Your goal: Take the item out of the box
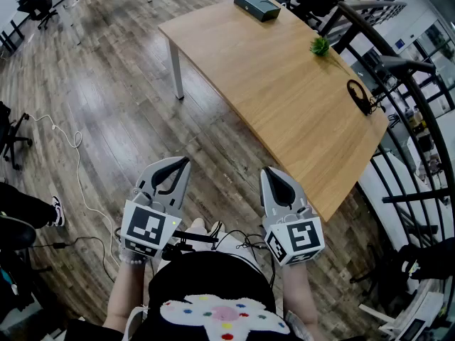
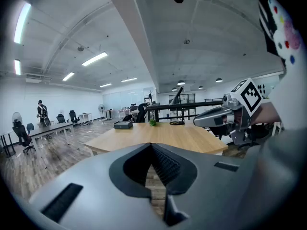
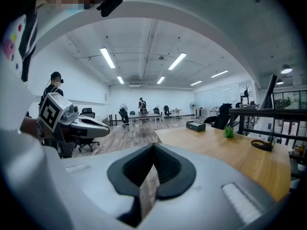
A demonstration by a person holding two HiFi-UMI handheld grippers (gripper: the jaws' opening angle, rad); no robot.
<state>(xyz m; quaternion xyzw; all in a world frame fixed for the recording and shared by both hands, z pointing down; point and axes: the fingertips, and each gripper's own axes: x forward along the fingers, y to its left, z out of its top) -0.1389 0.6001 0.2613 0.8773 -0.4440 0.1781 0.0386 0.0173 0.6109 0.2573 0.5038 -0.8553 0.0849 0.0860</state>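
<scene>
The grey left hand-held gripper [image 1: 183,163] has its jaws closed together with nothing between them. The grey right hand-held gripper [image 1: 269,171] is likewise closed and empty. The person holds both side by side, apart, in front of the body. They point forward and slightly down over a brown wood-plank floor [image 1: 106,98], short of a long light wooden table [image 1: 284,98]. A flat dark rectangular box [image 1: 257,6] lies at the table's far end, well apart from both grippers. A small green plant [image 1: 320,45] sits near the table's right edge. A white cable [image 1: 71,155] trails across the floor on the left.
</scene>
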